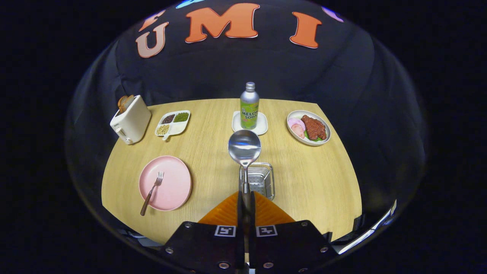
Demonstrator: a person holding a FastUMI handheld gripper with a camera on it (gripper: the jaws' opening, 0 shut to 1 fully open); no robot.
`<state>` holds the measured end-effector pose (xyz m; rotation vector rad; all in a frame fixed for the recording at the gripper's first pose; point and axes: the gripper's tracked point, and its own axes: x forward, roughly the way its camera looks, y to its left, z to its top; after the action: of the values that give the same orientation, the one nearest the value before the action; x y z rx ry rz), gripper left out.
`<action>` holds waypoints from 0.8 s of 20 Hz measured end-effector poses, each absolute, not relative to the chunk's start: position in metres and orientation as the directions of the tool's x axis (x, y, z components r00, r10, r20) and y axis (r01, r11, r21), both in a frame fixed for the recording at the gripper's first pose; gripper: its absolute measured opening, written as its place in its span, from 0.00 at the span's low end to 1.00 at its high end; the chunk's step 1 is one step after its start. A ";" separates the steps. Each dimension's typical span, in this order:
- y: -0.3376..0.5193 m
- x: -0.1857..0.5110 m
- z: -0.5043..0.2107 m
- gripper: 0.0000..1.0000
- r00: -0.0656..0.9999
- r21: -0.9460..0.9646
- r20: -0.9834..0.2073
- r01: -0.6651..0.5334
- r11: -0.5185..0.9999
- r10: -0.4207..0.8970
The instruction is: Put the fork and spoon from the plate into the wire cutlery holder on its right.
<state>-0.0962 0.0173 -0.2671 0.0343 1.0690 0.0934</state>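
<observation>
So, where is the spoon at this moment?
In the gripper view the spoon is held in the claw, both fingers pressed on its handle. Its bowl points forward above the wire cutlery holder, to the right of the pink plate.

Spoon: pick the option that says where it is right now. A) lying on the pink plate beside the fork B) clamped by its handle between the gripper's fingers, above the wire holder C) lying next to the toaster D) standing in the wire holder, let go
B: the gripper is shut on the spoon by its handle, its bowl raised over the wire holder, while the fork lies alone on the pink plate.
</observation>
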 end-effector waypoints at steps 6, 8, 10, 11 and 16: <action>-0.002 -0.115 -0.295 0.05 0.304 0.056 -0.948 -0.132 0.990 0.094; -0.003 -0.117 -0.304 0.05 0.257 0.056 -0.962 -0.150 0.987 0.093; -0.002 -0.117 -0.312 0.05 0.221 0.058 -0.971 -0.165 0.985 0.094; -0.001 -0.116 -0.316 0.05 0.205 0.059 -0.974 -0.169 0.984 0.094; -0.001 -0.111 -0.330 0.06 0.144 0.057 -0.986 -0.166 0.985 0.081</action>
<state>-0.1114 -0.0006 -0.3296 -0.0712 1.4159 0.1777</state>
